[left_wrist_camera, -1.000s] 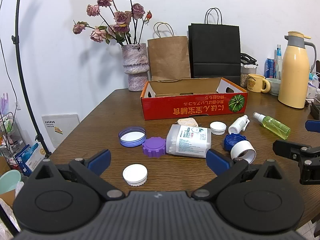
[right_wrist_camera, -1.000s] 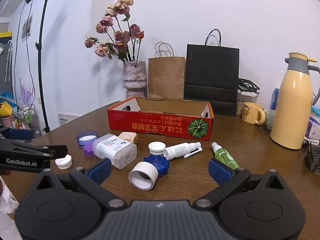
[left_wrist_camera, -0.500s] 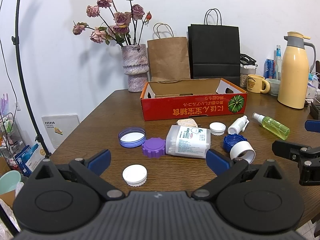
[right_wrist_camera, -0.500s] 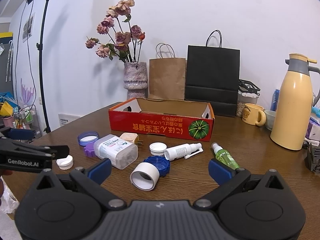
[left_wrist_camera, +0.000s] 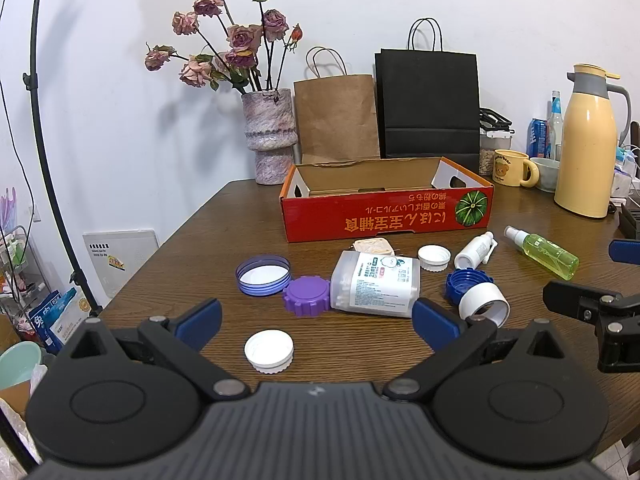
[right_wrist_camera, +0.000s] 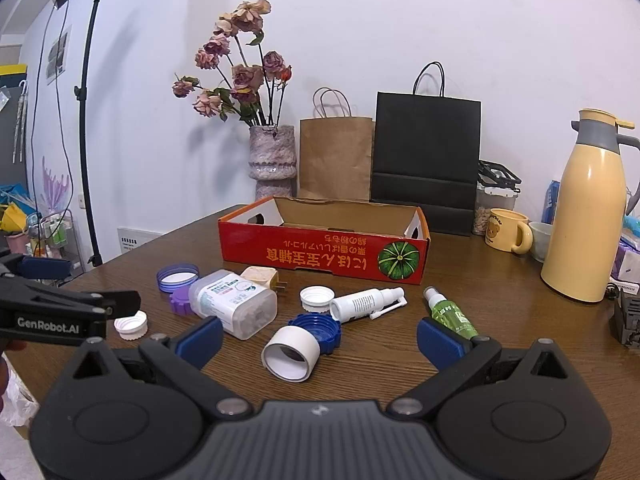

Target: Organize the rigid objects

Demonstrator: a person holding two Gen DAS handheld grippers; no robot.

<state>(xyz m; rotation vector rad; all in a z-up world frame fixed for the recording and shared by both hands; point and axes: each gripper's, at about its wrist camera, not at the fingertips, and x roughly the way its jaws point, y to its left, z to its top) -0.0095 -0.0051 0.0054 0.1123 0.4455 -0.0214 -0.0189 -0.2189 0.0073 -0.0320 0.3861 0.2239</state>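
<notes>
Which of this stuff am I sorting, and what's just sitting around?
Job: red box, cotton-swab tub, purple cap, white caps, blue cap, tape roll, spray bottles.
Clutter: vase, paper bags, thermos, mug.

A plain white wall [right_wrist_camera: 400, 20] runs behind a dark wooden desk [left_wrist_camera: 224, 240]. Along the desk's far edge stand a mottled vase [right_wrist_camera: 273, 160] of dried roses, a brown paper bag [right_wrist_camera: 336, 160], a black paper bag [right_wrist_camera: 426, 152] and, toward the far right corner, a yellow thermos jug [right_wrist_camera: 588, 208] and a yellow mug [right_wrist_camera: 505, 230]. A black light stand [right_wrist_camera: 86, 112] with a lamp rises left of the desk, beside cluttered wire shelving [right_wrist_camera: 52, 228].
</notes>
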